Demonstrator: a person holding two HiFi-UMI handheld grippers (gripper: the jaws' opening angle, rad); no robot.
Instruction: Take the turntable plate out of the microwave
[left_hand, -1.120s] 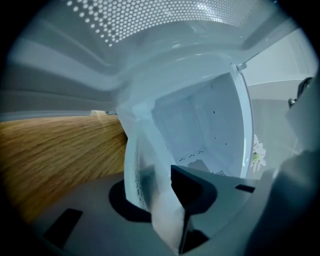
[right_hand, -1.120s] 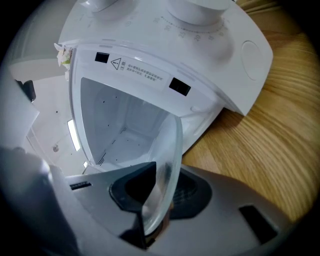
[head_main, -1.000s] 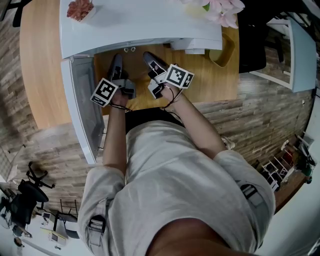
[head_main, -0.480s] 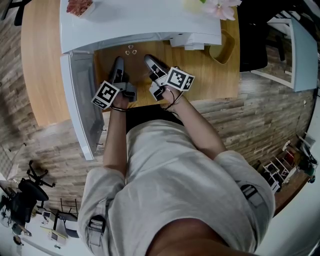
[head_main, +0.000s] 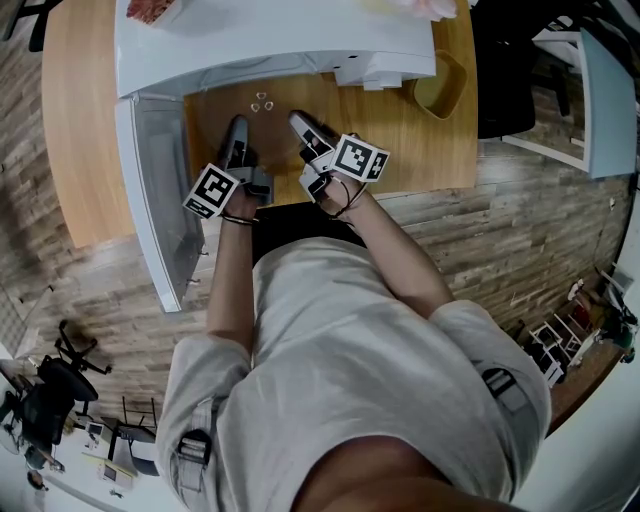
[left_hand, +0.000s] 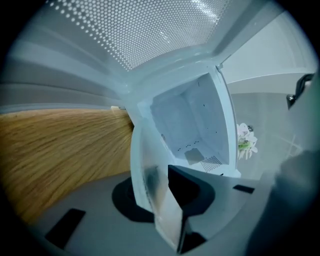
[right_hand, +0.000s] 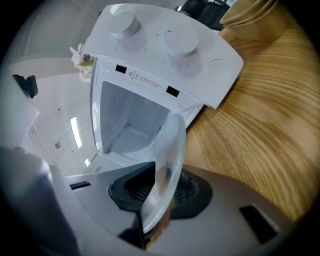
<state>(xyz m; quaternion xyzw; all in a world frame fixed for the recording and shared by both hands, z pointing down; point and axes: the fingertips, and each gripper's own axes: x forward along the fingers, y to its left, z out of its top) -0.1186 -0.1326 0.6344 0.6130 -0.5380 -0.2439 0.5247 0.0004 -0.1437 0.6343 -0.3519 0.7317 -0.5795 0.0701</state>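
Note:
The clear glass turntable plate (head_main: 262, 101) shows in the head view mostly by its small centre hub, held over the wooden table (head_main: 90, 130) in front of the white microwave (head_main: 270, 40). My left gripper (head_main: 236, 132) is shut on its left rim and my right gripper (head_main: 302, 126) on its right rim. In the left gripper view the plate (left_hand: 152, 175) stands edge-on between the jaws of the left gripper (left_hand: 167, 202), with the empty microwave cavity (left_hand: 192, 120) beyond. The right gripper view shows the plate (right_hand: 169, 155) clamped in the right gripper (right_hand: 152, 202) before the cavity (right_hand: 130, 125).
The microwave door (head_main: 160, 200) stands open to the left, beside my left arm. A tan bowl-like container (head_main: 438, 88) sits on the table right of the microwave. Two knobs (right_hand: 180, 42) are on the control panel. The table's front edge is just under my hands.
Both grippers have drawn the plate back from the microwave's opening; more bare table now shows between the plate's hub and the microwave.

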